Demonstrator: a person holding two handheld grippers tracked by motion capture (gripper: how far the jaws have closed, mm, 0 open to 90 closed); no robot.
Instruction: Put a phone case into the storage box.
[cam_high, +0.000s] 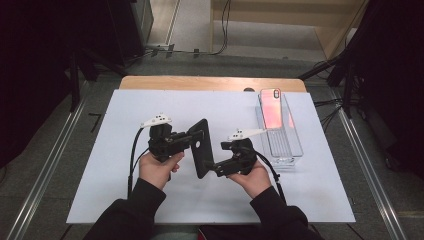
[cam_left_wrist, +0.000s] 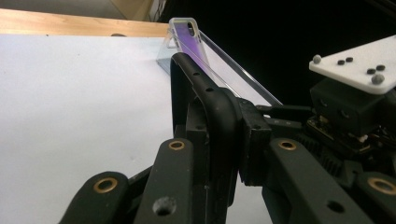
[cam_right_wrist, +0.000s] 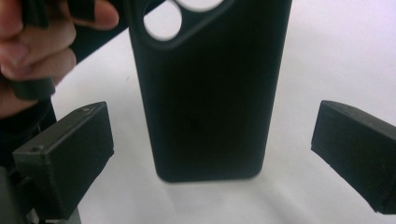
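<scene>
- Evidently the left hand-held gripper (cam_high: 186, 140) is clenching the upper edge of a black phone case (cam_high: 200, 148), holding it up off the white worktop (cam_high: 115, 150) so that it is standing roughly on end between the two hands.
- From the left gripper view, the case (cam_left_wrist: 212, 116) is sitting edge-on between the closed jaws, which is keeping it steady for the other hand to work on.
- Meanwhile the right hand-held gripper (cam_high: 214, 169) is waiting at the case's lower end with its jaws released; in the right gripper view they are standing wide to either side of the case (cam_right_wrist: 205, 102), touching nothing.
- Judging by that straddle, the right side is lining up to take the lower end, perhaps for a handover or a two-point hold.
- Farther back on the right, a pink phone (cam_high: 272, 107) is leaning upright in a clear plastic tray (cam_high: 285, 145), well apart from the case, probably kept propped for easy reach.
</scene>
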